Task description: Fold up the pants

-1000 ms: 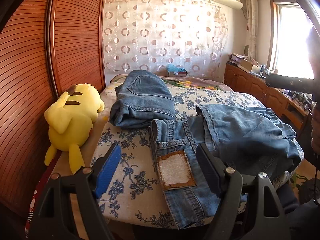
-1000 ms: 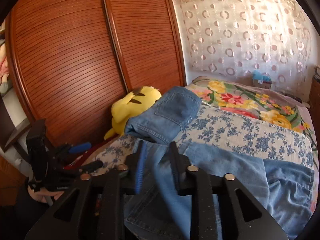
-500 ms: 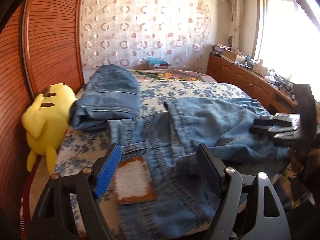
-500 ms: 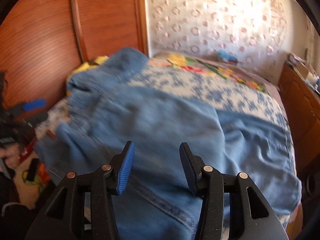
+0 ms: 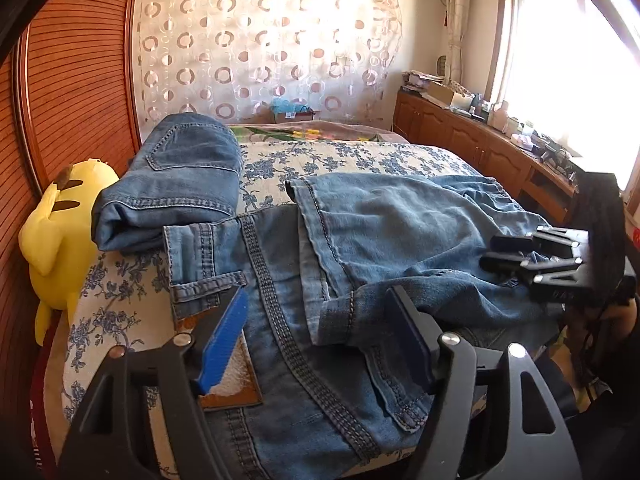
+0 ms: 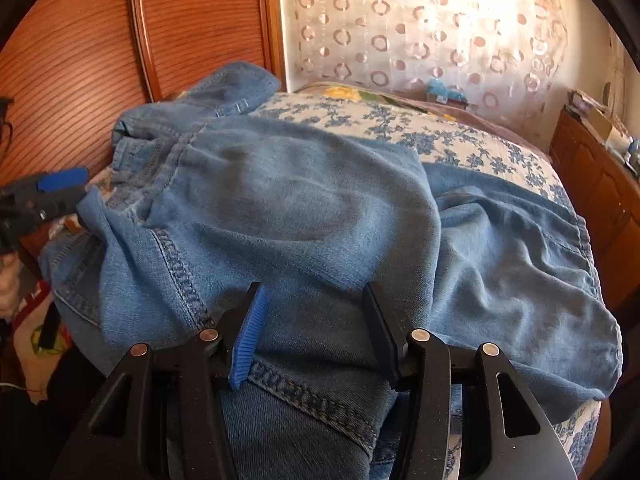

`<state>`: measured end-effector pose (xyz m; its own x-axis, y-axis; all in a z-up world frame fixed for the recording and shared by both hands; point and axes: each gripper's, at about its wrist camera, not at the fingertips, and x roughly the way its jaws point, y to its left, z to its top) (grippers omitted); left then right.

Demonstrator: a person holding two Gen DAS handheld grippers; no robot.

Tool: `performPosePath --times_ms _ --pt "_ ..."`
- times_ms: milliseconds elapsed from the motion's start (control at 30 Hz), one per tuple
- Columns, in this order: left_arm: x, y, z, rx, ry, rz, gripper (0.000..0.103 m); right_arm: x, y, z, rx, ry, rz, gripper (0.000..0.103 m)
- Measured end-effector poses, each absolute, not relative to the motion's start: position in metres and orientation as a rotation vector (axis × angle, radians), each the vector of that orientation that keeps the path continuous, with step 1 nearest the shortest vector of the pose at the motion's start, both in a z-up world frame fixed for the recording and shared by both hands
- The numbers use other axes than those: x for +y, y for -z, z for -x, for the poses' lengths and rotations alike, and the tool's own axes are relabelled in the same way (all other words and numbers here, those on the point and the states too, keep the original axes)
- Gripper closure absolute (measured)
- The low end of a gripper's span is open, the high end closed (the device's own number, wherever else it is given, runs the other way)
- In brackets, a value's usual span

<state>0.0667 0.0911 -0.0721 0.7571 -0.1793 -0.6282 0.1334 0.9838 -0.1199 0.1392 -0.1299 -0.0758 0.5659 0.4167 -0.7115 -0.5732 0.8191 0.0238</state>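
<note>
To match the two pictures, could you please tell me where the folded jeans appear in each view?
Left wrist view: the folded jeans lie upper left, beside the yellow plush toy.
Right wrist view: the folded jeans sit upper left, against the wooden wardrobe.
Shared landmark: the circle-patterned curtain.

The faded blue denim pants (image 5: 360, 240) carry a tan leather waist patch (image 5: 236, 384) with a pale, possibly fuzzy, centre. They lie on a white bedspread with blue flower print (image 5: 360, 160). Beside it are a bright yellow plush toy (image 5: 56, 240), a reddish-brown slatted wooden wardrobe (image 6: 80, 60) and a white curtain with brown rings (image 5: 260, 40).
</note>
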Motion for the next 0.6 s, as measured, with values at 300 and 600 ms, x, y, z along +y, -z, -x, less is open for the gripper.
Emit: performPosePath --times_ms 300,600 --pt "0.091 0.046 -0.077 0.638 0.168 0.069 0.033 -0.148 0.065 -0.162 0.715 -0.496 0.23 0.052" --pt "0.081 0.086 -0.089 0.788 0.176 0.048 0.034 -0.152 0.084 -0.18 0.743 -0.494 0.233 0.053"
